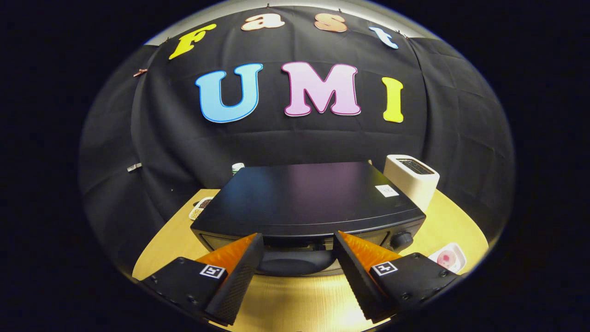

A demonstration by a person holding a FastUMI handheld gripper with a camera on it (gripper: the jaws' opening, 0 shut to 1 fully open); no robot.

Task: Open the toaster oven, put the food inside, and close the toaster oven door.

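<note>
A black toaster oven (304,198) stands on the wooden table (295,299), seen from above and in front, with its door shut. Its dark door handle (295,263) lies just ahead of my fingers, in the gap between them. My gripper (298,242) is open, with its orange and black fingers (239,272) spread wide on either side of the handle and touching nothing. A knob (402,240) sits at the oven's front right. A small white tray with pink food (448,258) lies on the table to the right of my right finger.
A white slot toaster (412,177) stands right of the oven, close to its back corner. A small dish (200,207) lies at the oven's left side. A green-capped container (238,167) peeks from behind the oven. Black cloth walls the booth.
</note>
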